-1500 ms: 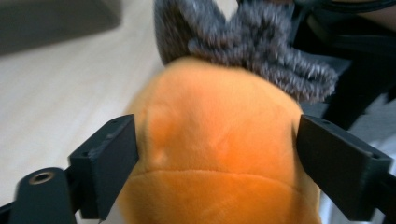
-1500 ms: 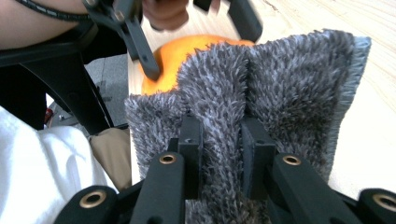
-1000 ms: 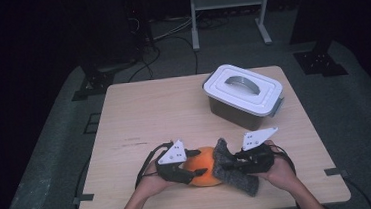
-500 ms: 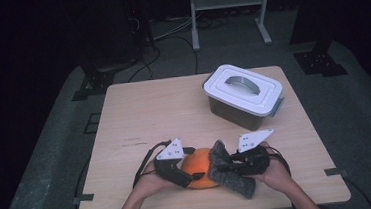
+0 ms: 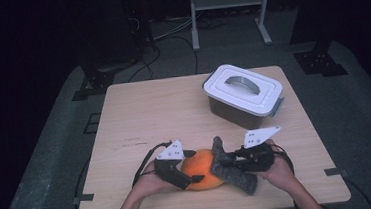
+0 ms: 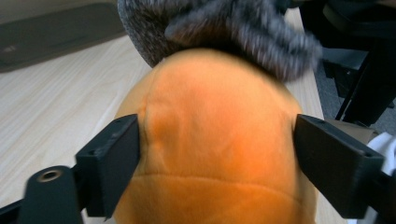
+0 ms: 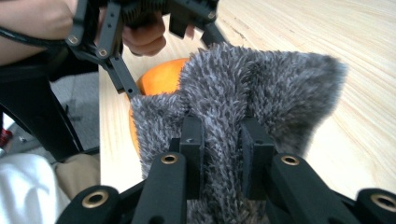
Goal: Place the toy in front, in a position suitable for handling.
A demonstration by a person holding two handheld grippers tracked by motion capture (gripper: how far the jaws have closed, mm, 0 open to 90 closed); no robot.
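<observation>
Where the light wooden bench (image 5: 139, 113) meets its near edge, we see a round orange plush ball (image 5: 202, 169) with a soft velvety surface and faint seams, lying between the two grippers. Over its right side drapes a shaggy grey knitted sock (image 5: 232, 168), fuzzy and mottled, with one end rising above the ball and the other trailing toward the near edge.

The left gripper (image 5: 186, 170) has its fingers (image 6: 114, 154) spread wide around the ball, one pressed against each flank, so it grips the ball at its broadest part. In the left gripper view the orange ball (image 6: 212, 149) bulges between the black pads, with the grey sock (image 6: 224, 28) lying across its top. The right gripper (image 5: 238, 160) has its fingers (image 7: 194, 140) drawn close together on a fold of the sock (image 7: 252, 88), pinching the fabric; beyond the sock a patch of the ball (image 7: 161, 79) shows.

Farther back on the right of the bench stands a white-lidded translucent plastic storage box (image 5: 244, 96) with a grey handle, well apart from the hands.

Compared with half a second ago, we find little changed: both grippers have stayed on the ball and the sock in much the same place near the front edge, and the box has not moved.
</observation>
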